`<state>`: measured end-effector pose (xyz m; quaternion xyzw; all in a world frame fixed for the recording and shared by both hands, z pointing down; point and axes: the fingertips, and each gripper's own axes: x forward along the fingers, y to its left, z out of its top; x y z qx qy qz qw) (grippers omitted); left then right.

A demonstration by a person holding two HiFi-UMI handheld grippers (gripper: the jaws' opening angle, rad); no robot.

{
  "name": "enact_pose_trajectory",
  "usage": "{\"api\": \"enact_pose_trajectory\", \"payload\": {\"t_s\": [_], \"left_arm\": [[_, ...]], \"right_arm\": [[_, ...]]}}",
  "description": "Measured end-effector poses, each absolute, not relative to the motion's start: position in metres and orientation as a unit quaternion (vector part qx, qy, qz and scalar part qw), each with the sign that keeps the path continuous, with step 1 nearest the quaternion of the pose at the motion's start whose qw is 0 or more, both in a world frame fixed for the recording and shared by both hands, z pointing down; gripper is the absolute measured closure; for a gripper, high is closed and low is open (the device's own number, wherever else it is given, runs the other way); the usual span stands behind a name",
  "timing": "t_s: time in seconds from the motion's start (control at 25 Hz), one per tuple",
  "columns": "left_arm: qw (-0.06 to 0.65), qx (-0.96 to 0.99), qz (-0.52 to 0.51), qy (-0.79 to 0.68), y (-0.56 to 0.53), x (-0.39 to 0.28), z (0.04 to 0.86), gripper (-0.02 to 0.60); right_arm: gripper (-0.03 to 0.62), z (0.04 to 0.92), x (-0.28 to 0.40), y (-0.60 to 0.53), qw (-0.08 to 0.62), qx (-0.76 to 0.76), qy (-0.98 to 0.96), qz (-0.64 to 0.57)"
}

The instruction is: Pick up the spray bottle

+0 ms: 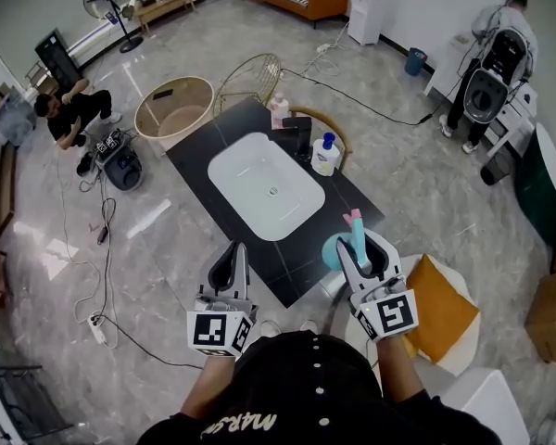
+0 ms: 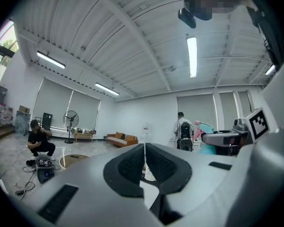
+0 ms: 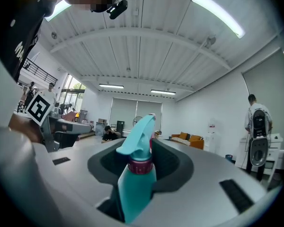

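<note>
A teal spray bottle (image 3: 137, 178) with a pink trigger and a dark red collar stands upright between my right gripper's (image 3: 143, 161) jaws, which are shut on its neck. From the head view the bottle (image 1: 337, 247) hangs above the near right corner of the black counter (image 1: 196, 152), held by the right gripper (image 1: 363, 250). My left gripper (image 1: 233, 258) is over the counter's near edge, its jaws closed together with nothing between them. In the left gripper view the left gripper's (image 2: 145, 161) pads touch, and the bottle (image 2: 206, 126) shows at the right.
A white sink basin (image 1: 265, 184) sits in the counter. A white pump bottle (image 1: 325, 154) and a pink bottle (image 1: 279, 110) stand at its far side. A round tub (image 1: 173, 108), a wire chair (image 1: 250, 80), floor cables, an orange cushion (image 1: 439, 310) and people surround it.
</note>
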<state>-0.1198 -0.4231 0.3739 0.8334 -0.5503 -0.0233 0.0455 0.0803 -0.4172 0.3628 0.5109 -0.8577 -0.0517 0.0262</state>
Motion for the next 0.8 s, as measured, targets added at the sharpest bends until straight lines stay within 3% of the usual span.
{"api": "enact_pose_trajectory", "payload": {"t_s": [0.8], "left_arm": [[0.033, 0.820, -0.024, -0.571, -0.411, -0.130, 0.366, 0.565]], "right_arm": [[0.462, 0.352, 0.063, -0.421, 0.006, 0.482, -0.874, -0.058]]}}
